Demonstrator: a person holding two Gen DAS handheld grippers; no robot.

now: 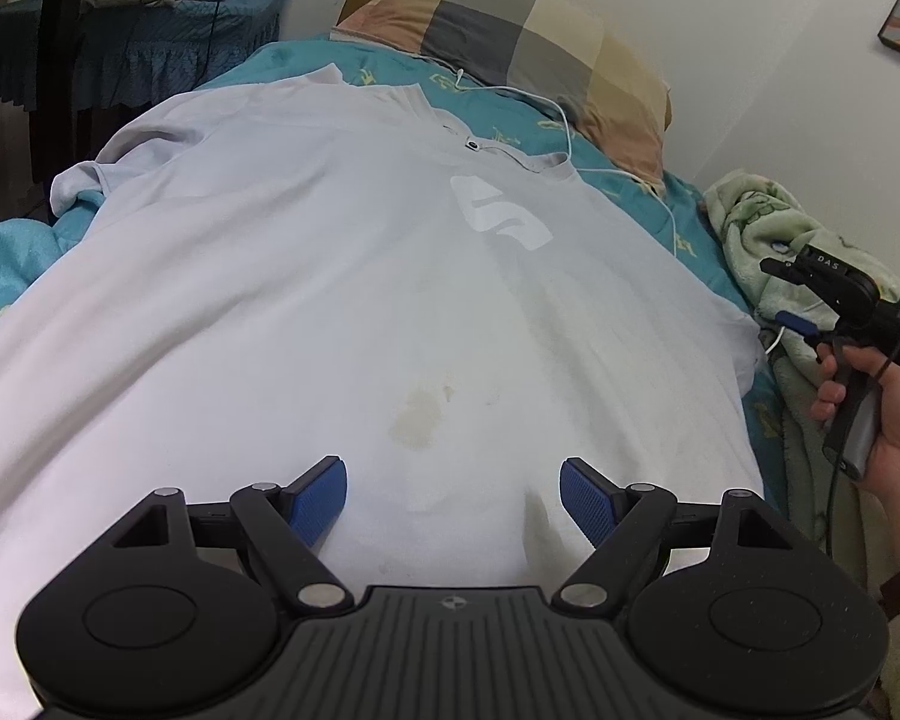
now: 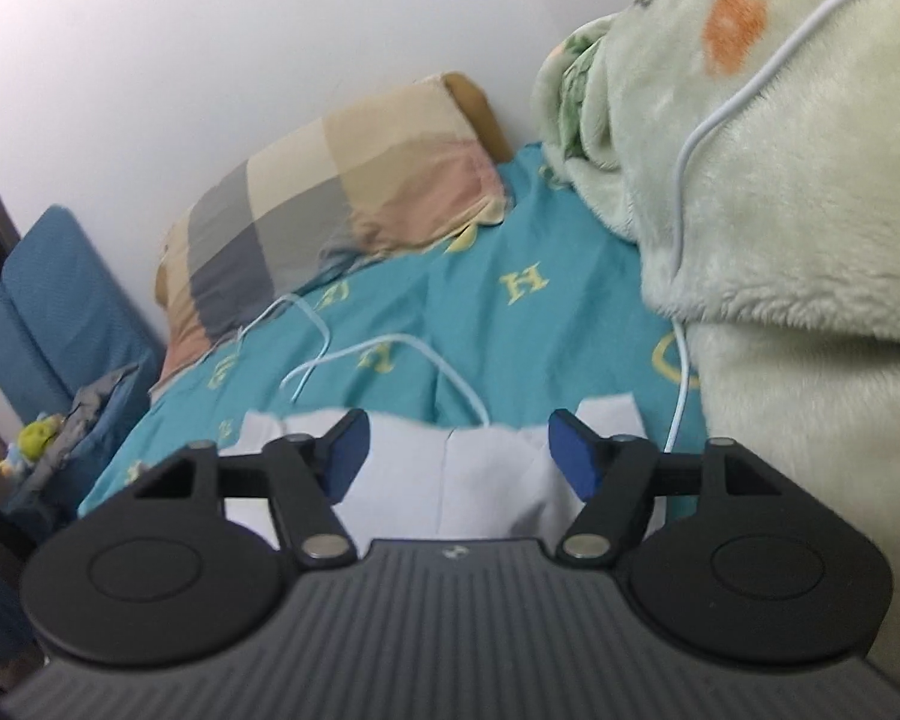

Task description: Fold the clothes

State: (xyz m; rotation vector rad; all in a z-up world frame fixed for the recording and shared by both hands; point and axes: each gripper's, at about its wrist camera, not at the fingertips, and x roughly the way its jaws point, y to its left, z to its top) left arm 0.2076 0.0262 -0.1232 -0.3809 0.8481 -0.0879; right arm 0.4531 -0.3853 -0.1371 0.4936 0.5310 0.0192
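Left wrist view: pale lavender short-sleeved T-shirt (image 1: 354,276) with white chest logo spread flat, front up, on teal patterned bedsheet (image 1: 6,264); no fold visible yet. Left gripper (image 1: 453,495) spread wide above the hem, nothing between blue pads. Right gripper (image 1: 795,297) at the shirt's far edge, held in a hand (image 1: 882,414).

Right wrist view: right gripper (image 2: 456,456) spread, empty, over shirt edge (image 2: 450,474). Pale green fleece blanket (image 2: 780,240) beside, white cable (image 2: 390,360) on sheet.

Judgement: folding barely begun; all folds remain.

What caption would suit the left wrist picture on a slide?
Open left gripper above a white T-shirt spread on the bed, nothing between its fingers.
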